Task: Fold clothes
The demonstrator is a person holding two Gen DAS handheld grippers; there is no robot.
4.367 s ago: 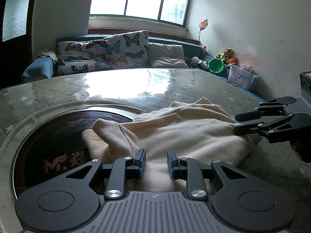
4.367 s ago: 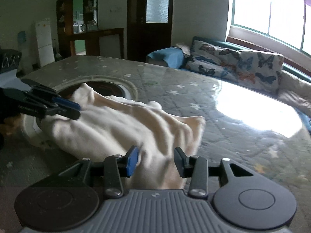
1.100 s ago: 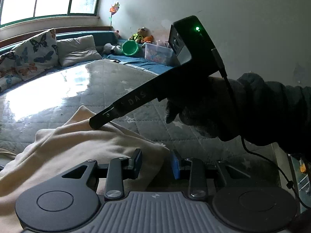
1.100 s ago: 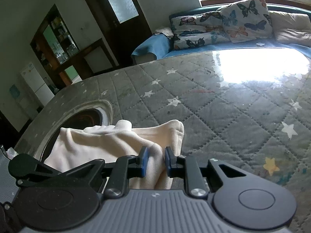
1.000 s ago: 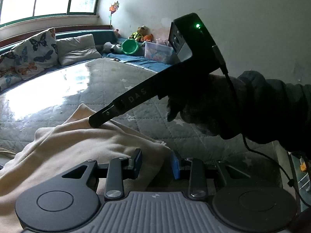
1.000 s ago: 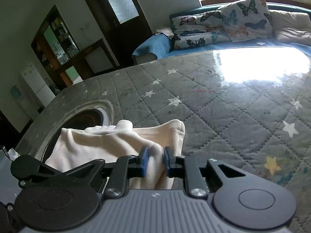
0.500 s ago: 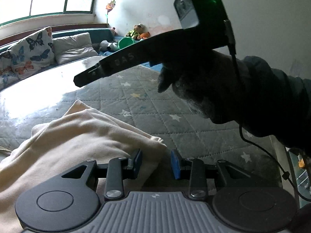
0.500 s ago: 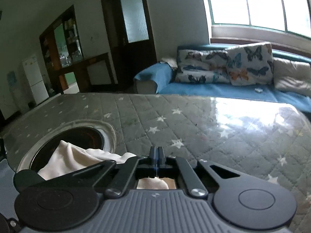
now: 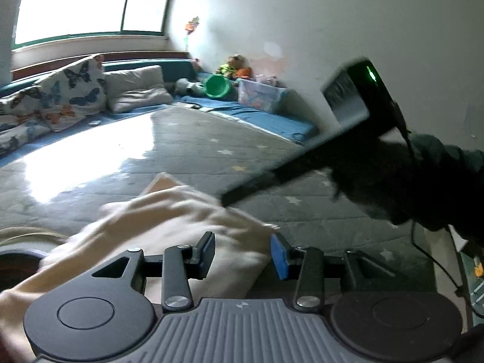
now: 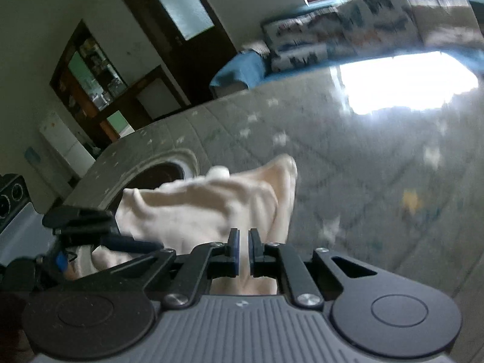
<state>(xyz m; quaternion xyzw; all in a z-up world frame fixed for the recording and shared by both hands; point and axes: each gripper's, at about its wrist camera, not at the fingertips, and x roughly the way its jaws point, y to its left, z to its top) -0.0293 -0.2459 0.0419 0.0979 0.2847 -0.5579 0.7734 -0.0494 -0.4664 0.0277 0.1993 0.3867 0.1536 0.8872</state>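
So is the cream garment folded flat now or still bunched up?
Bunched up. The cream garment lies in rumpled ridges on the table, one corner raised, edges uneven.

Garment on table (sofa behind).

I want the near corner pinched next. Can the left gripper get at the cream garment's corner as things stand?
Probably yes. The cream garment lies right under the left gripper, whose jaws are opening with its corner between them, unpressed. Nothing blocks it.
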